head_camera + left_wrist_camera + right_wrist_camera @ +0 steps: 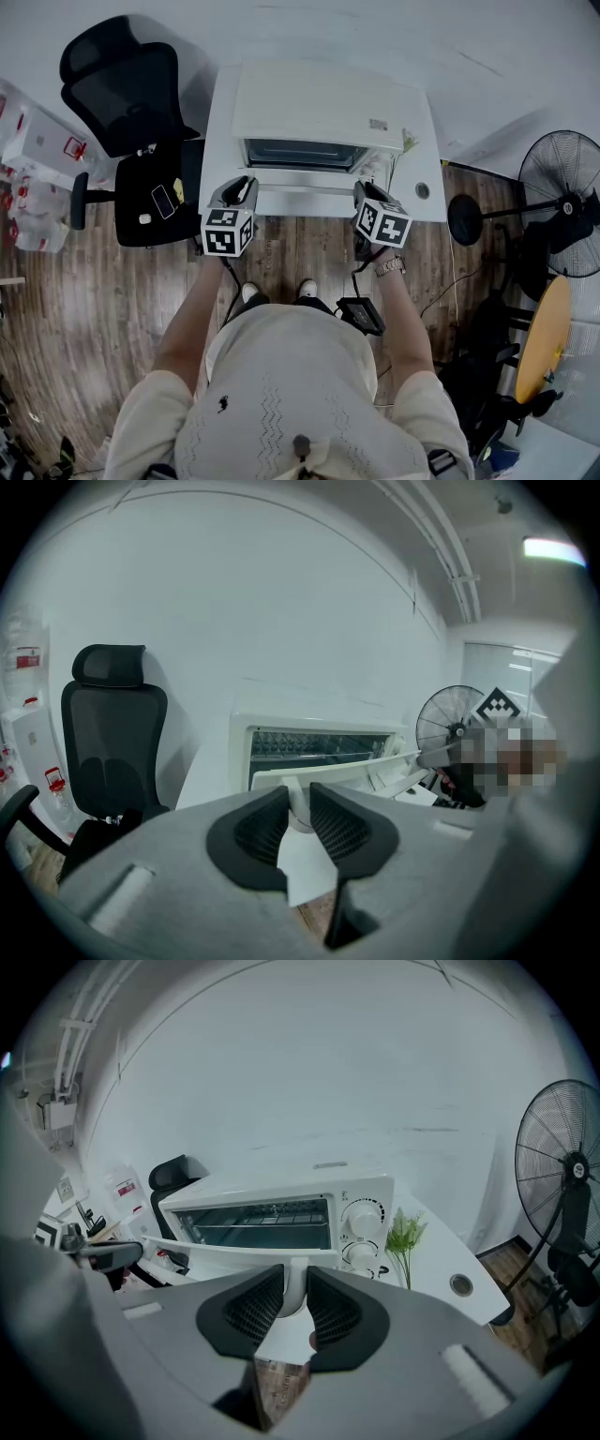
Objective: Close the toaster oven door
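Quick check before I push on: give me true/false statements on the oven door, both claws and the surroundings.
1. The door of the toaster oven is open. True.
2. The left claw is empty. False: the left claw is clamped on the door handle.
3. The right claw grips the same handle. True.
4. The office chair stands right of the table. False: the chair is left of the table in the head view; the fan is at its right.
5. A small green plant stands beside the oven. True.

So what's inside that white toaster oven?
A wire rack crosses the upper part of the toaster oven; nothing shows on it. The half-open door, its handle gripped by the left claw and right claw, covers the oven floor.
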`<move>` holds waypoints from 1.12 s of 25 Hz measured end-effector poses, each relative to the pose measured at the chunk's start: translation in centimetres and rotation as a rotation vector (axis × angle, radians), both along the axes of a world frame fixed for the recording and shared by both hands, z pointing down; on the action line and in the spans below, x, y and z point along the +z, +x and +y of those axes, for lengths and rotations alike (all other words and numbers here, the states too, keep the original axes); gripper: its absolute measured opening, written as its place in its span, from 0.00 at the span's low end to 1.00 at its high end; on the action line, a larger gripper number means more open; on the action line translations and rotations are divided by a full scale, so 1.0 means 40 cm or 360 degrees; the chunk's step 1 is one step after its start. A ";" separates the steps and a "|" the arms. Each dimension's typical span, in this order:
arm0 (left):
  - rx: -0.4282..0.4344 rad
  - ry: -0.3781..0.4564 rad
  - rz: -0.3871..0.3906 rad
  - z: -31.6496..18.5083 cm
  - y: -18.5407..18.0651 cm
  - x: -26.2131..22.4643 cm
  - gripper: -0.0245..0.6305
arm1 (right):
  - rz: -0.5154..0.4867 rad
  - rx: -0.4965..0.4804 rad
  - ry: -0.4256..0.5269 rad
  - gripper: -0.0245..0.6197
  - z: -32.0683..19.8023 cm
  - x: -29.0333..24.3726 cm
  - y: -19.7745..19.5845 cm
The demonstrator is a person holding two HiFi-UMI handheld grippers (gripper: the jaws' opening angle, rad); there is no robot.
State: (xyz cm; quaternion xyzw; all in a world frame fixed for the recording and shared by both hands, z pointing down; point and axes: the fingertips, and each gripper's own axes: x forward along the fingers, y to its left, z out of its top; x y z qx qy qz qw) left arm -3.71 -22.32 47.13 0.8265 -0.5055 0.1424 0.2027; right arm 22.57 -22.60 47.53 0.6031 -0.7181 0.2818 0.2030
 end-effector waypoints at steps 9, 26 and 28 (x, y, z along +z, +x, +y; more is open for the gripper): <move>-0.0019 0.0032 0.0012 -0.017 -0.002 -0.011 0.15 | -0.0014 0.0003 0.0013 0.18 -0.018 -0.010 -0.001; -0.0012 0.0070 0.0017 -0.061 -0.002 -0.035 0.15 | -0.0024 0.0012 0.0043 0.18 -0.062 -0.036 0.000; -0.0016 0.0074 0.0022 -0.065 -0.001 -0.037 0.15 | -0.0027 0.0010 0.0047 0.18 -0.066 -0.038 0.001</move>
